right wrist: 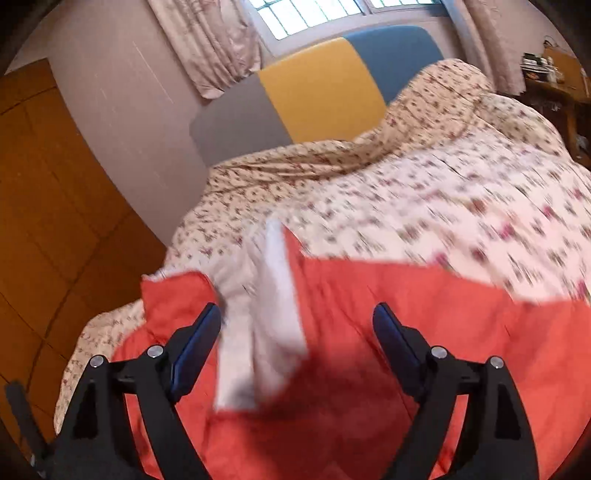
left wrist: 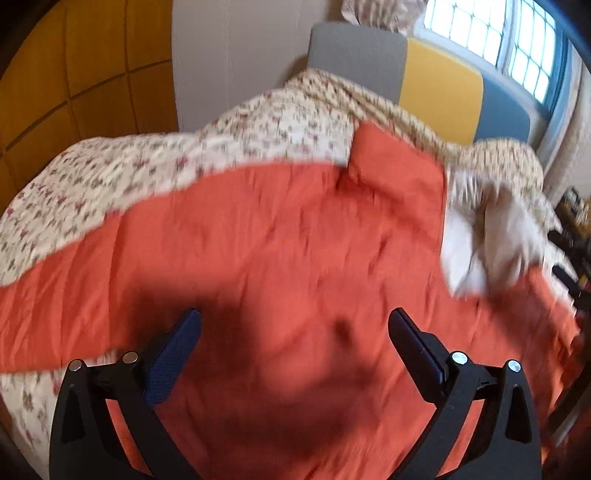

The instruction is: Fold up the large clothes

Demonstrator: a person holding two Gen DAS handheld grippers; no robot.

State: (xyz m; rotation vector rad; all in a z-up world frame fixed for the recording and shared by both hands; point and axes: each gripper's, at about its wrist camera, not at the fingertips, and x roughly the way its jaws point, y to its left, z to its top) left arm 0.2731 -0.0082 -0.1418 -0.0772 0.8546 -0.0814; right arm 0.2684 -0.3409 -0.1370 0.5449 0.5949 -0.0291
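Note:
A large orange-red garment (left wrist: 258, 240) lies spread on a floral bedspread (left wrist: 147, 162). Its pale lining (left wrist: 476, 236) shows at the right in the left wrist view. My left gripper (left wrist: 295, 321) hangs above the cloth with its jaws wide apart and nothing between them. In the right wrist view the same orange-red garment (right wrist: 406, 314) fills the lower half, with a white lining flap (right wrist: 266, 306) turned up. My right gripper (right wrist: 297, 317) is open over that flap; the pads do not press on it. Both views are blurred.
The bed has a grey, yellow and blue headboard (right wrist: 325, 92) under a barred window (left wrist: 491, 33) with curtains (right wrist: 210, 44). A wooden wardrobe (right wrist: 44, 221) stands left of the bed. A cluttered wooden shelf (right wrist: 554, 81) sits at the far right.

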